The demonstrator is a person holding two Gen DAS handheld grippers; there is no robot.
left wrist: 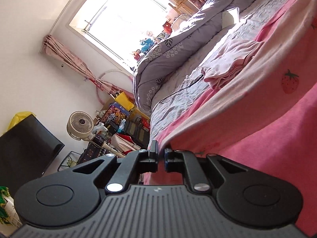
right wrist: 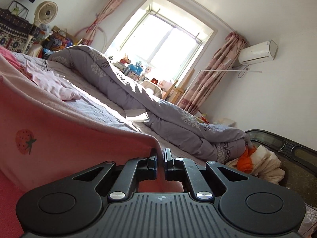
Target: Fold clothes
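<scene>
Garment: a pink strawberry-print cloth (left wrist: 257, 103) hangs stretched between the two tools, lifted off the bed (left wrist: 198, 83), its paler side toward the window and a strawberry showing in each wrist view.
Left tool (left wrist: 160, 154): jaws nearly together, nipping one corner of the cloth; the fabric edge runs straight out from the pinch, which suggests the corner is held so the edge stays taut.
Right tool (right wrist: 160, 155): jaws likewise narrow, pinching the opposite corner, the cloth draping away to the left from the pinch.
Why held so: gripping two corners at once spreads the piece flat and square, so it can be laid or doubled over cleanly, as I judge it.
Stage: the pictures fit either spreading the piece out or bringing one edge over for a fold; I cannot tell which.
Pale pink clothes (left wrist: 231, 61): a small rumpled pile lies farther up the bed, apart from the held piece.
Grey quilt (right wrist: 138, 99): bunched along the window side, leaving the mattress bare for folding.
</scene>
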